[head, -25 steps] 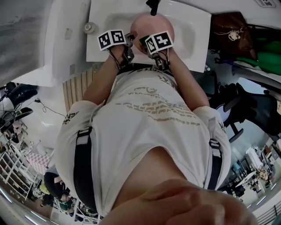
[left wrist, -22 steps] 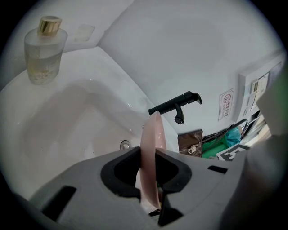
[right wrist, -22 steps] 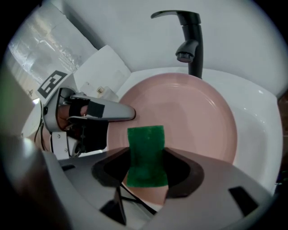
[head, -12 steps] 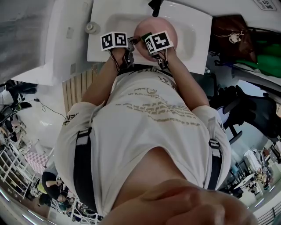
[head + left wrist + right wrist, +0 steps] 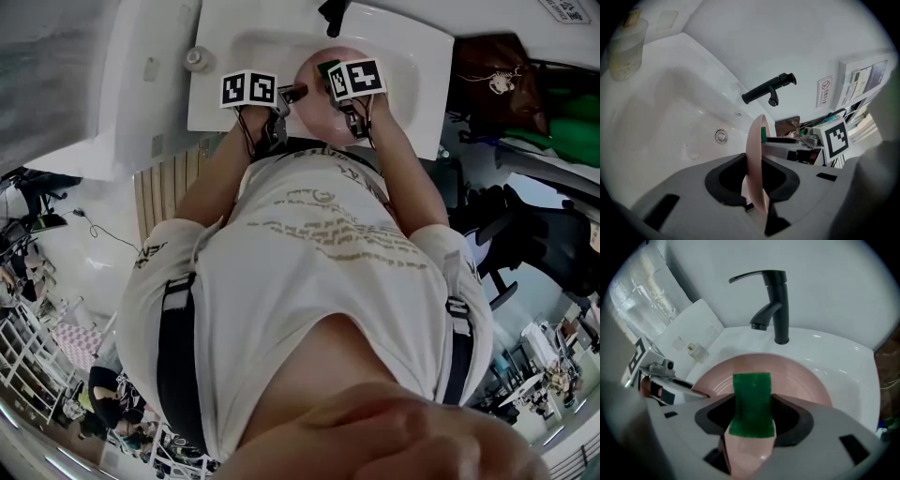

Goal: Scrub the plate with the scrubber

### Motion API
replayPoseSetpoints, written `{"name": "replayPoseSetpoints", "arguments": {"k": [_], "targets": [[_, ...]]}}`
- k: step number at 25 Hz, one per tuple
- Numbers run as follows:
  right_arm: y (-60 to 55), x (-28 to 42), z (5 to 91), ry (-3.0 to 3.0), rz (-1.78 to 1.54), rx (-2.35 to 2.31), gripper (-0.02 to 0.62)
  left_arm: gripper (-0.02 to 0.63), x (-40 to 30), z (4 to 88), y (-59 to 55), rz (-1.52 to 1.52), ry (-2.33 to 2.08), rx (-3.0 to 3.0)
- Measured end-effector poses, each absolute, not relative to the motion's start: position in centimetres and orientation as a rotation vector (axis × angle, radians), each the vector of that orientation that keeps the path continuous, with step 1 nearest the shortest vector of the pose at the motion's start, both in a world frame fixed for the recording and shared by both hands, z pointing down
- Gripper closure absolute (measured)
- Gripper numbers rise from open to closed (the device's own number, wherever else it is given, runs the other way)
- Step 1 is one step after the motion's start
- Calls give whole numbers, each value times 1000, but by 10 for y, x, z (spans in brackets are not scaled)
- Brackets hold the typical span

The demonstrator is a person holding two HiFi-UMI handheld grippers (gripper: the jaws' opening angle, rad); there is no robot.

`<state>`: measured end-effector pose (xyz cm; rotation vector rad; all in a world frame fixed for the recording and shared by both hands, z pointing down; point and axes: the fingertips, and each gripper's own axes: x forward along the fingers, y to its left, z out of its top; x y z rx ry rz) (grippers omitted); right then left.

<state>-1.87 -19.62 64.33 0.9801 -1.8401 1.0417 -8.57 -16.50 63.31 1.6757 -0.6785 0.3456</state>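
Where the plate is: the pink plate (image 5: 797, 376) stands on edge over the middle of the sink (image 5: 843, 362), in front of the black tap (image 5: 780, 305); whether its lower rim touches the basin cannot be told.
Left claw (image 5: 757, 206): clenched on the plate's rim, a narrow bite at the edge.
Right claw (image 5: 752, 427): grasping the green scrubber (image 5: 751, 401), whose free end lies against the plate's face.
Step in hand: probably mid-scrub, pad pressed on the held plate.
Risk, slip: hard strokes push against a thin rim hold, so the plate could pivot or slide out and drop into the sink.
Risk, scrubber: it looks soft and sticks out past the jaws, so angled pressure may fold it or drag it loose.
Risk, knock: both claws work close together, so a wide stroke could strike the left claw or the tap.
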Motion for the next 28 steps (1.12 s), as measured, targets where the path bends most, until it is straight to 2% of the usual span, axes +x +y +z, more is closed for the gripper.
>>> {"name": "replayPoseSetpoints", "arguments": {"k": [13,28], "targets": [[-204,-4,641,-1855,1012,1069,357,540,-88,633,-160,301,-662,1637],[-124,-32,646,-1885,910,784,357,540,-105,636,-175,238,-780,1596]]}}
